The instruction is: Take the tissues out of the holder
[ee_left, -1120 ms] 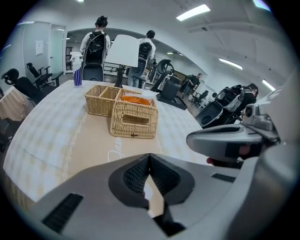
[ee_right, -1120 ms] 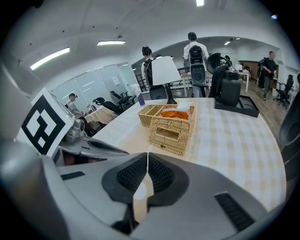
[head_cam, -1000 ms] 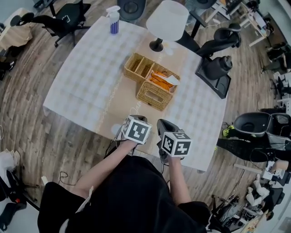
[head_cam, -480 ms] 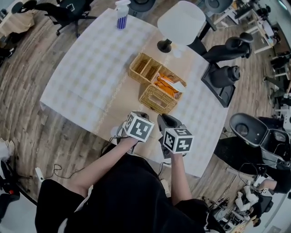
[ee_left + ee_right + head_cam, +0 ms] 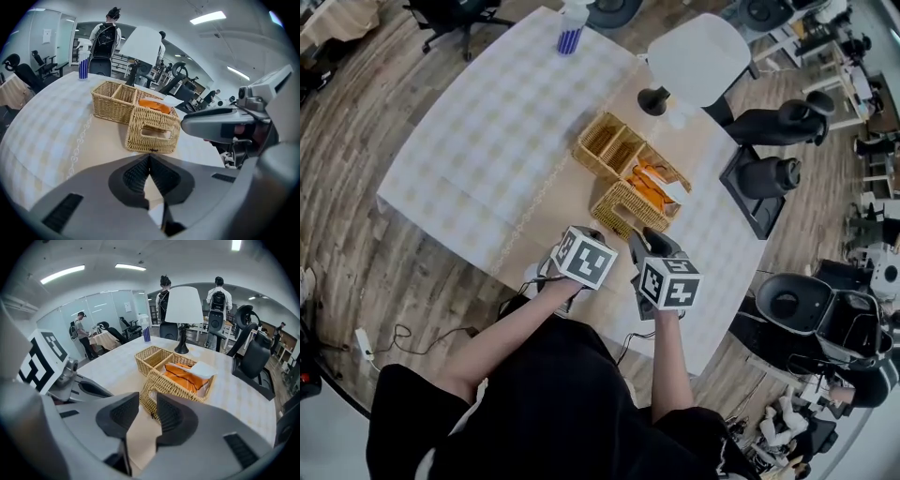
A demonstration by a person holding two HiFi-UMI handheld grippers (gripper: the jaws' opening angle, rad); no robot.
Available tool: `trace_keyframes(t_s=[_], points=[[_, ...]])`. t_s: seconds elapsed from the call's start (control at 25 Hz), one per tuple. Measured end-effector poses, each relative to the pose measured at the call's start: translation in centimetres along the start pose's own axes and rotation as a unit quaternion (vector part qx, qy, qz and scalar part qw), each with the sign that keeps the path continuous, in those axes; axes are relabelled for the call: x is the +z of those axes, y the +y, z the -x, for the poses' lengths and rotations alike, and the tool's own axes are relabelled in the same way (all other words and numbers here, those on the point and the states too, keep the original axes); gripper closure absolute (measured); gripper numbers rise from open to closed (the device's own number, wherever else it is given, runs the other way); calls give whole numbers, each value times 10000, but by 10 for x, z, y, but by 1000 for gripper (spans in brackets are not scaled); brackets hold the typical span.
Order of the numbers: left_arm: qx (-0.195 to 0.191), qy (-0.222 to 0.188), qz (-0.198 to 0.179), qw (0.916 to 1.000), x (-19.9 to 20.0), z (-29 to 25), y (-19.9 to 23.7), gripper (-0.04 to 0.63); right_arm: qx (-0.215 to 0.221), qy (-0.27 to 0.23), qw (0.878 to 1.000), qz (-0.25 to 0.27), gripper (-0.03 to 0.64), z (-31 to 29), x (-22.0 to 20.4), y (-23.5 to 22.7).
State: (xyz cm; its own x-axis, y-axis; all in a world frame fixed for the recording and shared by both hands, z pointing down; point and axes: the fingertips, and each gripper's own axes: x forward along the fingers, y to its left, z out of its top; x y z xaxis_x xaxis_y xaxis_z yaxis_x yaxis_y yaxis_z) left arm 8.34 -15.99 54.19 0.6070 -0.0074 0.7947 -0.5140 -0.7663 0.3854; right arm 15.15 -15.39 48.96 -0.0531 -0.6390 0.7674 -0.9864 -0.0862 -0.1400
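Quick one on the layout. Tissues [image 5: 185, 375], an orange pack with a white sheet [image 5: 202, 368] poking up, sat in the wicker holder [image 5: 159, 387]. Straight ahead of the right gripper [image 5: 148, 411] and a touch to its right, just past the tips.

Long axis of holder and pack running away from both grippers. So near end wall first, pack behind it, sheet toward the far right.

Right gripper partway open, jaws just been opening, nothing between the pads but bare table [image 5: 123, 367]. Left gripper [image 5: 149, 164] clenched on nothing, pads pressed together. Holder dead ahead of it too but further off, slotted end wall facing it.

Nearer of the two by a fair bit: the right. Probably not touching the wicker yet, though hard to call from the head view with the marker cube [image 5: 667, 283] in the way.

Would guess a reach forward over the near wall, then down onto the pack or the sheet, jaws set across the pack's width rather than along it.
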Motion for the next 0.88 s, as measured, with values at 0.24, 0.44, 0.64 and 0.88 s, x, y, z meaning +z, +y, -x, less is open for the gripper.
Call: trace_keyframes(t_s=[0.24,0.44,0.64,0.88], points=[[39,-72,182,9998,2,-2,17,595,-177,105,9994,274,469,-14,10,-17],[99,-76,341,9993,-4,-1,30,595,-329,232,9975,580,448,-24,23,-33],[158,-62,535,9984,-11,2,42,595,-450,289,9952,824,436,-33,37,-43],[188,-188,712,9971,-10,12,53,595,-548,354,9924,1045,419,-45,48,-49]])
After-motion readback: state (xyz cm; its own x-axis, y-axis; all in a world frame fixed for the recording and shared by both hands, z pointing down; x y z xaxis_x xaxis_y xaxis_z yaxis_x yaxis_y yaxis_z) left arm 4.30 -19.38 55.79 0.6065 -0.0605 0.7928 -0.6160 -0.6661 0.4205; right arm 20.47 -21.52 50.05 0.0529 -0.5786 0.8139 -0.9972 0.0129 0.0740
